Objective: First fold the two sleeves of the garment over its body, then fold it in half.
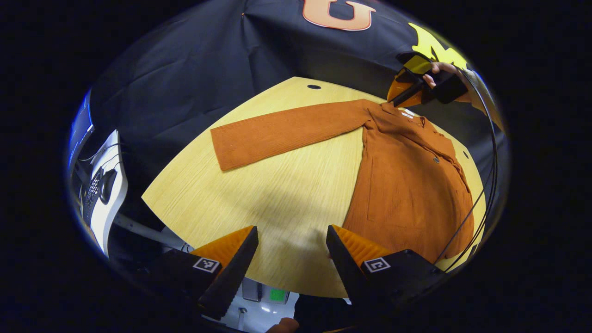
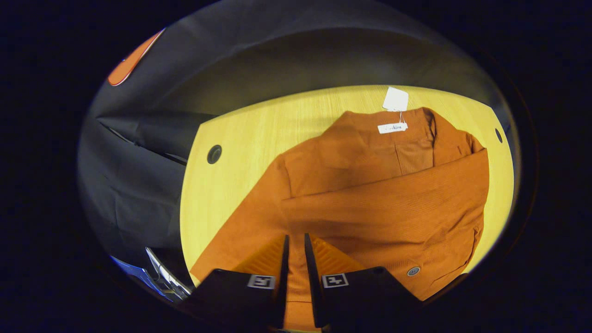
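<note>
An orange corduroy garment [image 1: 407, 185] lies on the wooden table [image 1: 259, 194], toward its right side. One sleeve [image 1: 286, 132] stretches flat to the left, away from the body. My left gripper [image 1: 291, 238] hovers open over bare wood near the front edge, just left of the hem. The other sleeve [image 2: 393, 199] lies folded across the body in the right gripper view. There my right gripper [image 2: 295, 243] is shut on that sleeve, a strip of cloth running between its fingers. A hand holds the right gripper [image 1: 402, 95] above the collar in the left gripper view.
A white hang tag [image 2: 395, 98] lies by the collar. Round cable holes [image 1: 313, 86] [image 2: 214, 154] pierce the table's far side. A white side desk with keyboard and mouse [image 1: 99, 185] stands left. A black cable [image 1: 481, 194] hangs over the garment's right edge.
</note>
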`<move>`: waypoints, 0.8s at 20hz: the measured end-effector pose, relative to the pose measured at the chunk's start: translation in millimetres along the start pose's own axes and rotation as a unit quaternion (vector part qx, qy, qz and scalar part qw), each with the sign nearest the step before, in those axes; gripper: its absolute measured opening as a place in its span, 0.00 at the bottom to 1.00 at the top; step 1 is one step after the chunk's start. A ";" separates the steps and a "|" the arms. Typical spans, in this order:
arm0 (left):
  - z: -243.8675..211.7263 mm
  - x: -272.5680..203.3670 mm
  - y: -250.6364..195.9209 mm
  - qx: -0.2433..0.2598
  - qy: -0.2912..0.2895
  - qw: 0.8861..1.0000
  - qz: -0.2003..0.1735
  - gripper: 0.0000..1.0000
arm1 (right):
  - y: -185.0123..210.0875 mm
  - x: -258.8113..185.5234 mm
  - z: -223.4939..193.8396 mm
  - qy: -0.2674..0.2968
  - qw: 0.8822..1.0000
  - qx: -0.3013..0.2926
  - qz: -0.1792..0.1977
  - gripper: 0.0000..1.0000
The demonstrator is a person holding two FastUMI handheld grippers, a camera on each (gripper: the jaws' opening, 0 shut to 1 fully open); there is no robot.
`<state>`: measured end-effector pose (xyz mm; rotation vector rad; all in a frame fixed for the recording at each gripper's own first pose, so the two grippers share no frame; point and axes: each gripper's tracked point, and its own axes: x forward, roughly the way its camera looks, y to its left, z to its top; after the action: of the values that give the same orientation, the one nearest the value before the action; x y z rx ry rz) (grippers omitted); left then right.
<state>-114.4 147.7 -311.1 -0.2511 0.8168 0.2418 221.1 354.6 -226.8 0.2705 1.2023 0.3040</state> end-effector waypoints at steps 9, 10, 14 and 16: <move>40.3 21.0 56.3 -0.093 0.023 0.994 0.060 0.98 | -22.1 -82.0 -1.4 -0.021 0.990 -0.138 -0.010 0.76; 47.0 26.0 64.4 -0.111 0.026 0.991 0.065 1.00 | -36.1 -94.1 -3.7 -0.021 0.985 -0.169 -0.022 0.87; 69.8 43.0 93.8 -0.184 0.044 0.979 0.077 0.98 | -79.4 -135.7 -13.4 -0.050 0.972 -0.227 -0.037 0.99; 76.6 50.0 102.6 -0.203 0.055 0.974 0.084 0.98 | -103.5 -158.0 -17.1 -0.076 0.975 -0.205 -0.035 0.95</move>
<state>-60.5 274.1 -310.8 -0.5846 0.8943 0.5606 162.1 200.7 -132.9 -0.1069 0.9694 0.4528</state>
